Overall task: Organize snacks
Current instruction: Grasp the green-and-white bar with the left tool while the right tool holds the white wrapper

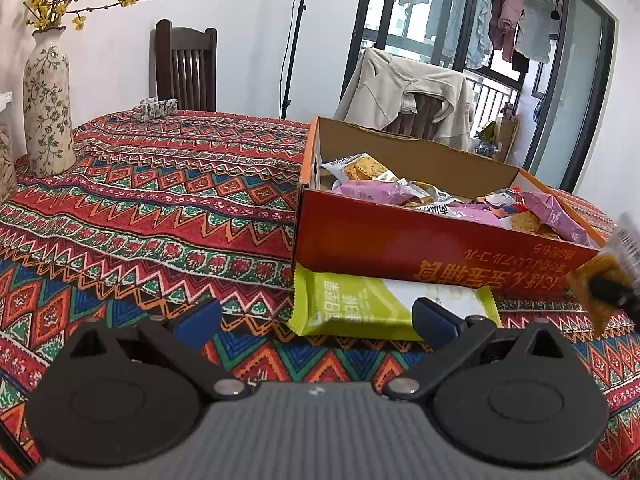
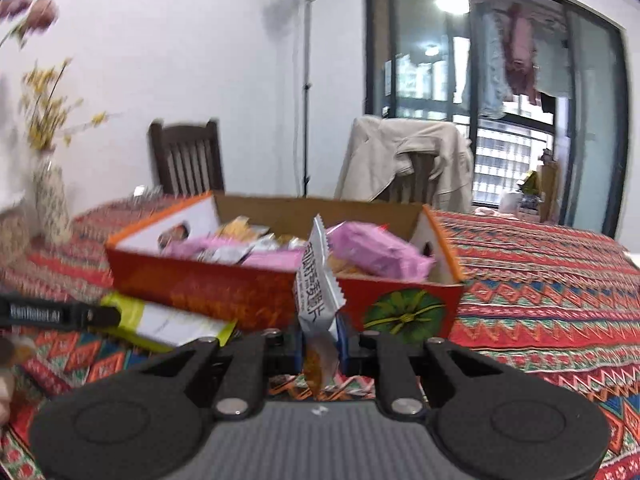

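A red box (image 1: 420, 236) with an orange rim sits on a table with a bright zigzag cloth (image 1: 160, 184). The box is open at the top. Inside it lie lots of snack packs in a heap. Some are pink packs (image 2: 376, 254), and one is a white pack with a picture of a biscuit (image 1: 358, 168) near the far left corner. Just in front of the box, a green and white snack pack (image 1: 384, 308) lies flat on the cloth, and one edge is tucked under the box. The left gripper (image 1: 316, 318) hangs low over the cloth, near this green pack. Its two blue fingers (image 1: 198, 320) stand wide apart and hold nothing. One finger sits in front of the green pack, but I cannot tell if it touches. The right gripper (image 2: 322, 340) is squeezed tight on a small white snack pack (image 2: 318, 280) with an orange-brown snack inside. The pack stands up tall between the fingers, in front of the box's near wall. A tall vase (image 1: 46, 104) with yellow flowers stands at the far left of the table, well apart from the box.
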